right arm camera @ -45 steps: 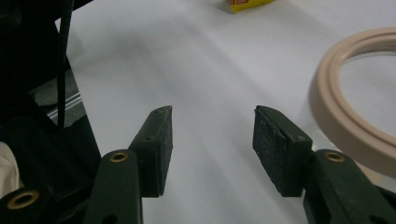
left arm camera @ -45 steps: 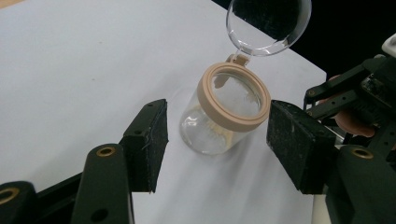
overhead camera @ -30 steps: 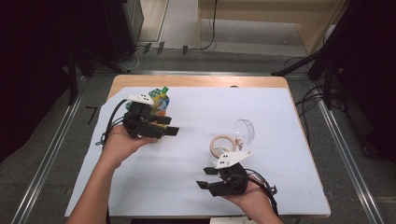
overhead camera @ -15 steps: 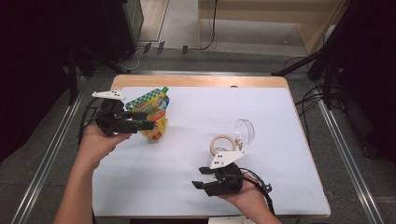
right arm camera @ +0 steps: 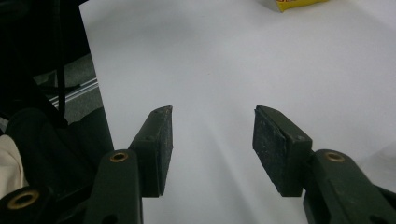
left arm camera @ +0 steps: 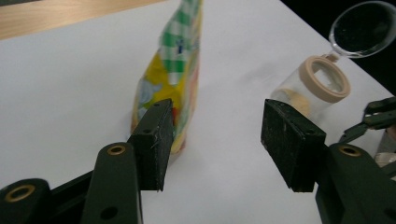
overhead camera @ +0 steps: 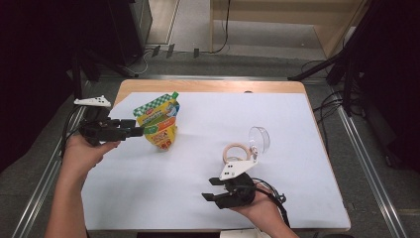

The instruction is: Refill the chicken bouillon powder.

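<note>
Just left of the yellow-and-green printed stand-up snack pouch (overhead camera: 159, 122), the left gripper (overhead camera: 140, 131) hovers with its jaws apart and just now narrowing, nothing pinched between them yet: the pouch stands upright on the white table sheet (overhead camera: 198, 163), just past the black pads (left arm camera: 154, 140). Right of the pouch lies the clear plastic jar with a beige ring mouth (overhead camera: 237, 151), lid flipped open. Nearer the person than that jar, the right gripper (overhead camera: 212, 190) rests idle, jaws parted and empty. So (by my reckoning) early days: the pouch has yet to be gripped.

High view overhead; gripper views low, sharing pouch (overhead camera: 159, 121).
</note>
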### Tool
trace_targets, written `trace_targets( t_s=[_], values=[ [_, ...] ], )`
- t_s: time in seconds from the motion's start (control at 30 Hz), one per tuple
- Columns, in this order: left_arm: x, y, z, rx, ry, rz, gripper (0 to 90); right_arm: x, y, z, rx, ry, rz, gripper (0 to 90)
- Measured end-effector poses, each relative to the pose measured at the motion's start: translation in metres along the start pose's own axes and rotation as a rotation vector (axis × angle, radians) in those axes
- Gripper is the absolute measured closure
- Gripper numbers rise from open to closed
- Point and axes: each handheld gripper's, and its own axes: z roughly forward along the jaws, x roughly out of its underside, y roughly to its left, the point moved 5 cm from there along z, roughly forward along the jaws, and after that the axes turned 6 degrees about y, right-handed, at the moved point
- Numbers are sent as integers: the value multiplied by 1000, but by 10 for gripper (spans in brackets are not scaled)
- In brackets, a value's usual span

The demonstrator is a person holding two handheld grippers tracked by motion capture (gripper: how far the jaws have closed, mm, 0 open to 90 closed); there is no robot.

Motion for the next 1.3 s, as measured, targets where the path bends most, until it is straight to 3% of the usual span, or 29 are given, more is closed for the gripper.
trace_targets(
  t_s=[0.13,0.4,0.57,0.8,0.9,1.03,1.3],
  values=[
    [3,9,5,17,-4,-24,448,1,0,0,4,2,2,491],
    [-8,8,30,33,-10,-3,525,-4,-2,2,-1,-24,32,491],
    [-11,10,42,35,-15,-10,598,-10,-4,7,28,-21,4,491],
    [-12,13,59,16,-6,-20,667,-20,-8,17,47,-20,-11,490],
    [-12,12,69,20,6,-48,691,-28,-10,25,43,-32,-9,490],
    [-10,12,79,-21,12,-49,771,-35,-15,36,10,-60,34,491],
    [-10,13,77,-51,-36,-42,891,-31,-11,39,40,-47,-6,489]
  ],
)
